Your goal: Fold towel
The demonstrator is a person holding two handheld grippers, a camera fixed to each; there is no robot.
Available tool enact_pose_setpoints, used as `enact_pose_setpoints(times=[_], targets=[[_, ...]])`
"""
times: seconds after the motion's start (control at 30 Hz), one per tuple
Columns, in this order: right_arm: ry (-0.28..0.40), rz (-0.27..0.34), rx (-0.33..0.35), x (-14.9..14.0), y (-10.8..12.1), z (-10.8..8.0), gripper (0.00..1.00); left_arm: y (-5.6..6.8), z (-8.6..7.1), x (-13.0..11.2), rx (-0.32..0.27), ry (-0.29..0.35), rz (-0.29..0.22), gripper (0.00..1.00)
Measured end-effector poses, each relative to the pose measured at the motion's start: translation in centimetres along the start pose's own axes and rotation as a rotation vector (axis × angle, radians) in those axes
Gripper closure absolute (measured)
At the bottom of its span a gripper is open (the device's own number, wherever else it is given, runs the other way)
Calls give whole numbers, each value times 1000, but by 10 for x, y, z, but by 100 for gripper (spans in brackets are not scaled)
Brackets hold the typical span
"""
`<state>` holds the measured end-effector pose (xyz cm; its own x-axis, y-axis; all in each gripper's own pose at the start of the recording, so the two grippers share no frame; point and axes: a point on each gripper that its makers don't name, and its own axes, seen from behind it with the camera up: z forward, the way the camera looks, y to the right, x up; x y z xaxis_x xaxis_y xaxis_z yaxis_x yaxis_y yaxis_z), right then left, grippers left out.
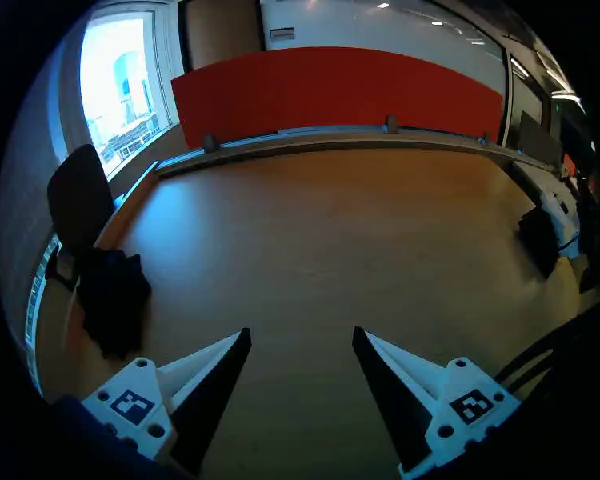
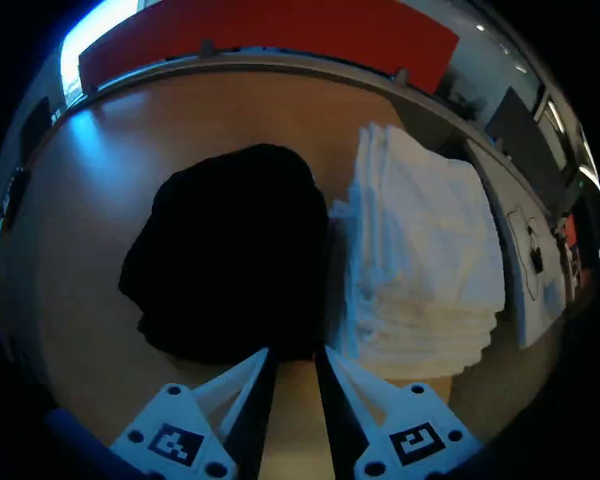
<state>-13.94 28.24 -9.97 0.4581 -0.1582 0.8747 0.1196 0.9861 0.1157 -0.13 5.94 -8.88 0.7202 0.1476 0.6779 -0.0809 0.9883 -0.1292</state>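
A crumpled black towel (image 2: pixel 228 256) lies in a heap on the wooden table (image 2: pixel 84 240) in the right gripper view. Right of it, touching its edge, sits a stack of folded white towels (image 2: pixel 428 256). My right gripper (image 2: pixel 294 352) has its fingers drawn close with a narrow gap, tips pinching the black towel's near edge. In the left gripper view my left gripper (image 1: pixel 301 332) is open wide above bare wooden tabletop (image 1: pixel 324 232), with nothing between its fingers.
A red partition (image 1: pixel 340 88) runs along the table's far edge. A dark chair (image 1: pixel 80 196) with a dark cloth (image 1: pixel 112 300) beside it stands at the left. A dark object (image 1: pixel 540 236) sits at the right edge. White papers (image 2: pixel 536 280) lie right of the white stack.
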Motion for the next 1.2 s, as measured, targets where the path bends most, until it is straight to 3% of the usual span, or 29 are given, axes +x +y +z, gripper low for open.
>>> enact_pose_setpoints(times=[0.13,0.27,0.33,0.67,1.2], targets=[[18,2,-2,4,1,-4,60,1,0,1,-3,1,3,6],[38,0,1,7,0,-9,34,3,1,1,-6,2,4,6],[45,-3,3,8,-1,-11,31,3,1,1,-7,3,3,6],[69,0,8,12,-5,-17,29,3,0,3,-9,7,3,6],[172,39,12,36,-17,-40,25,-1,-1,6,-12,21,-4,6]])
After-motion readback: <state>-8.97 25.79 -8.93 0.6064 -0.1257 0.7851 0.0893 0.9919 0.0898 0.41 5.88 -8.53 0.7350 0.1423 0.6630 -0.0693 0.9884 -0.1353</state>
